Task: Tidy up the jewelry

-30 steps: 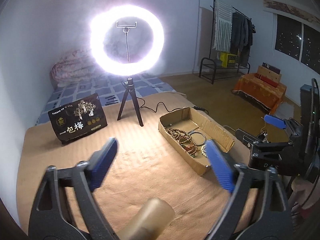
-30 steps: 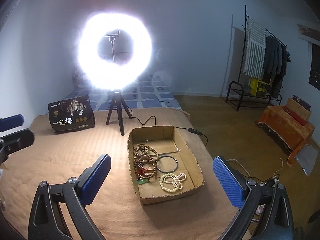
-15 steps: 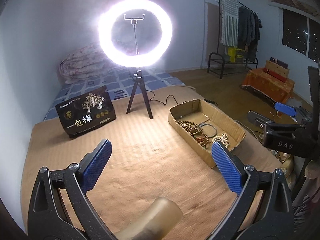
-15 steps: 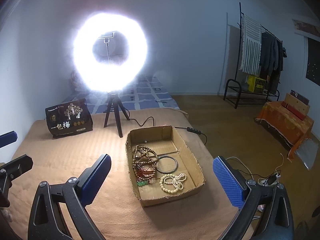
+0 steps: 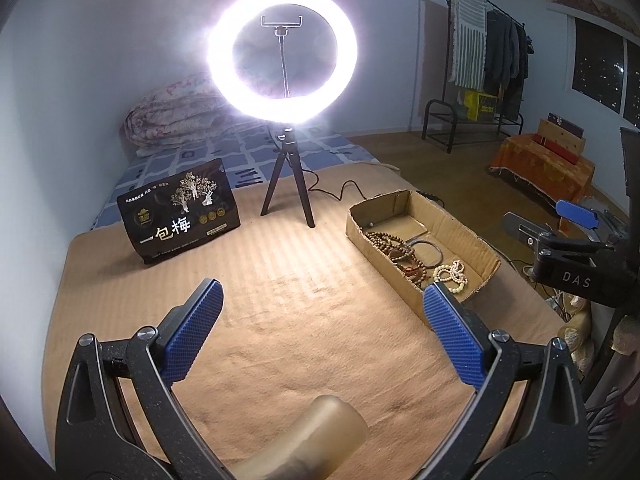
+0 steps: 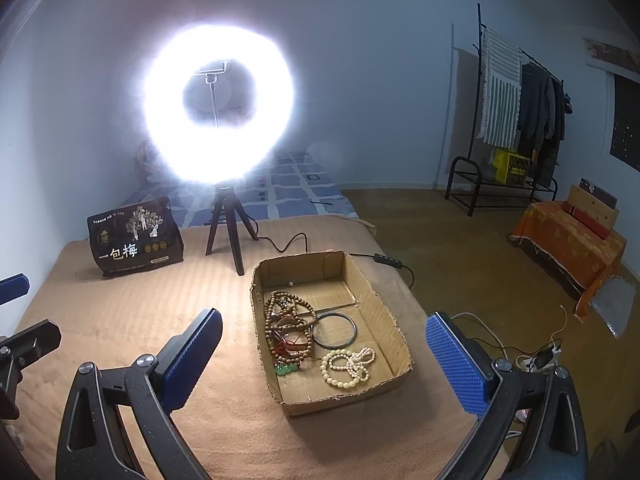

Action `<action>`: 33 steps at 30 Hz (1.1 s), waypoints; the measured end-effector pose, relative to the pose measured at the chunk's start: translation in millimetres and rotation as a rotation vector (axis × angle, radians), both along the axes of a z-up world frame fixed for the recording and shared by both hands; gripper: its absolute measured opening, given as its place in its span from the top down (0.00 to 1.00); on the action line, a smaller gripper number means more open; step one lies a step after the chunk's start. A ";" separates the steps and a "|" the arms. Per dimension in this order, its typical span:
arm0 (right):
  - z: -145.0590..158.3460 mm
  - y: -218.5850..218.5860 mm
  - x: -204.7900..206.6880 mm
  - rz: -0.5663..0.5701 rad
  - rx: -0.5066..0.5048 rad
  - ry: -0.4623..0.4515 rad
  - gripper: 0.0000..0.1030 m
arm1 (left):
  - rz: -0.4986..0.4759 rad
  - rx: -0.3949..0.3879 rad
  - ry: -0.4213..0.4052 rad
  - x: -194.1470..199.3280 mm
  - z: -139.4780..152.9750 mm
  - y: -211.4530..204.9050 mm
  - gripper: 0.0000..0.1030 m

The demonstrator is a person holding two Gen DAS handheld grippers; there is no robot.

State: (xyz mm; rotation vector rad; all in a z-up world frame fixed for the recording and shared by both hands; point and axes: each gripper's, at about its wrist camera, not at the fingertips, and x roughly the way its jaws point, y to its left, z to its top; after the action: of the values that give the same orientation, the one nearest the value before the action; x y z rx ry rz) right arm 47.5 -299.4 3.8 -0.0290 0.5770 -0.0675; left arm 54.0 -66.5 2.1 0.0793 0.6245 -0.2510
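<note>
- Hovering over the tan blanket, the left gripper has its blue-padded jaws spread wide with nothing between them.
- Over on the other side, the right gripper hangs above the cardboard box, jaws just as wide apart and gripping nothing.
- Inside that box lies the jewelry: a tangle of brown wooden bead strands along its left wall, touching a dark bangle at the middle.
- A cream bead bracelet sits just beside the bangle toward the near end, and a small green bead piece rests in the near-left corner.
- From the left wrist view the box sits off to the right, well apart from the left gripper's fingers.
- Behind everything a glaring ring light stands on its tripod, with a black pouch propped to its left.
- A tan cylindrical object pokes into the bottom of the left wrist view.
</note>
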 end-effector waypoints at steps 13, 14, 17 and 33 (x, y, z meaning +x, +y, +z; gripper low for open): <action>0.0 0.3 1.0 0.005 -0.003 0.002 0.00 | 0.015 -0.007 0.006 0.2 -2.2 4.4 0.01; 0.0 0.4 0.9 0.003 -0.002 0.002 0.00 | 0.015 -0.008 0.007 0.0 -2.2 4.4 0.01; 0.1 0.5 1.1 0.004 -0.003 0.002 0.00 | 0.015 -0.006 0.004 -0.2 -2.1 4.2 0.01; 0.2 1.0 1.4 0.005 -0.001 0.003 0.00 | 0.013 -0.006 0.004 0.0 -1.5 3.4 0.01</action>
State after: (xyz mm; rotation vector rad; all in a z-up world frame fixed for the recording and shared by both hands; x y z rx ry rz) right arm 48.8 -298.3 4.0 -0.0320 0.5799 -0.0627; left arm 54.0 -63.1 0.6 0.0685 0.6278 -0.2405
